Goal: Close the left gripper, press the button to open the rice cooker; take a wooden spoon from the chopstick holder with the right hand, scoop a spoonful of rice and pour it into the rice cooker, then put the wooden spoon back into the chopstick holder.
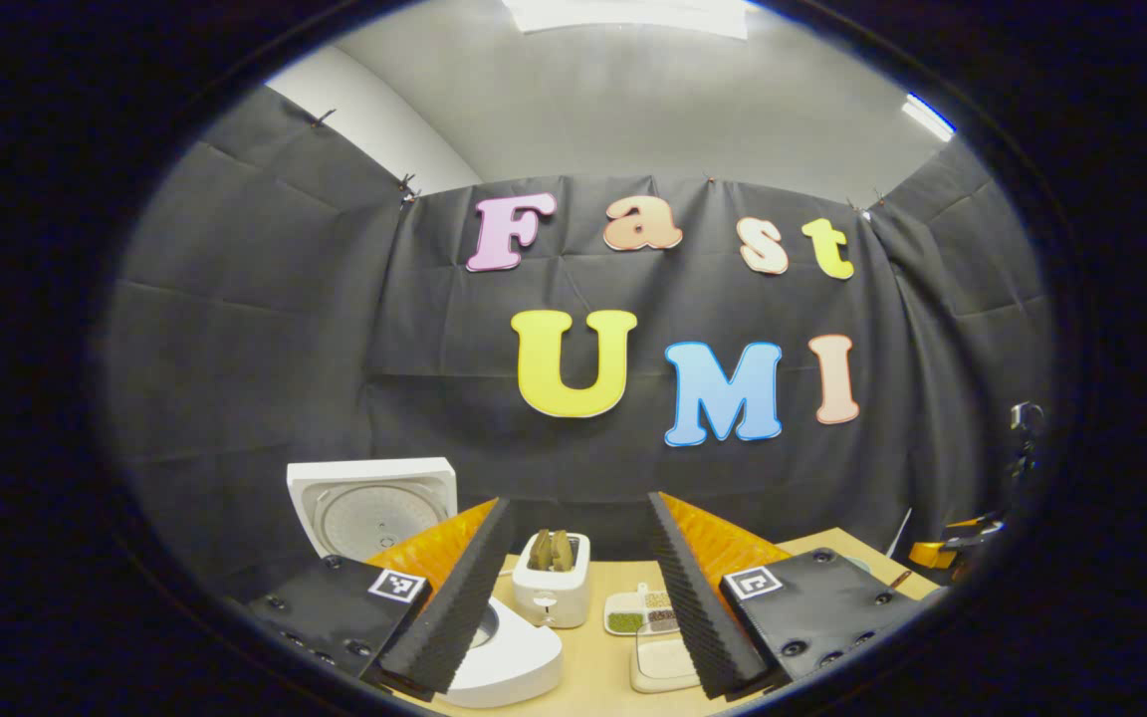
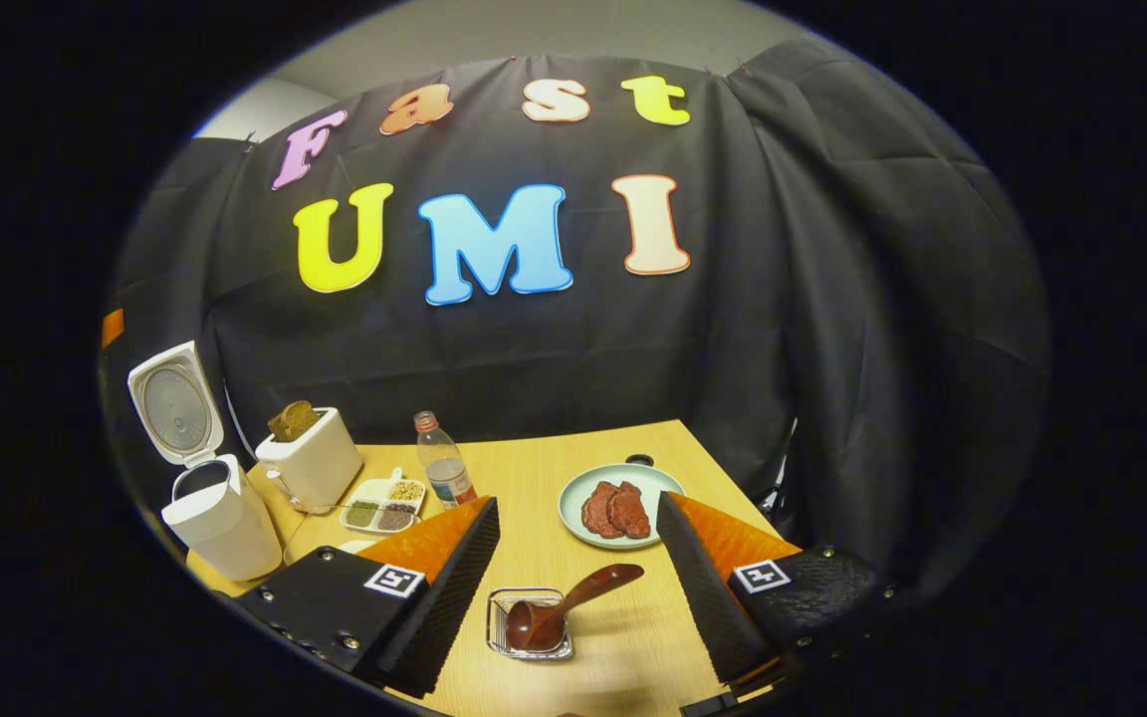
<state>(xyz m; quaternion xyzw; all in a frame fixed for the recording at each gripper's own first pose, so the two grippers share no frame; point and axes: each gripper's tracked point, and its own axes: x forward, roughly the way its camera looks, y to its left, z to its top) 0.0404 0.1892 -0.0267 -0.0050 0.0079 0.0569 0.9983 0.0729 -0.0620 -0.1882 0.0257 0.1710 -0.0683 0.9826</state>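
The white rice cooker point(image 2: 220, 518) stands at the table's left with its lid point(image 2: 175, 403) swung up; its lid point(image 1: 371, 510) and its body point(image 1: 519, 662) are also in the left gripper view. My left gripper point(image 1: 578, 500) is open, hanging above the cooker's right side and the toaster. A brown wooden spoon point(image 2: 573, 597) rests with its bowl in the small metal chopstick holder point(image 2: 499, 637), handle slanting up to the right. My right gripper point(image 2: 578, 498) is open above it, not touching. A white box of rice point(image 1: 663, 662) lies near the cooker.
A white toaster point(image 2: 310, 460) with bread stands beside the cooker. A divided dish of grains point(image 2: 384, 503), a plastic bottle point(image 2: 444, 468) and a plate point(image 2: 573, 518) with meat slices sit mid-table. An orange and black device point(image 1: 942, 550) shows at the far right edge.
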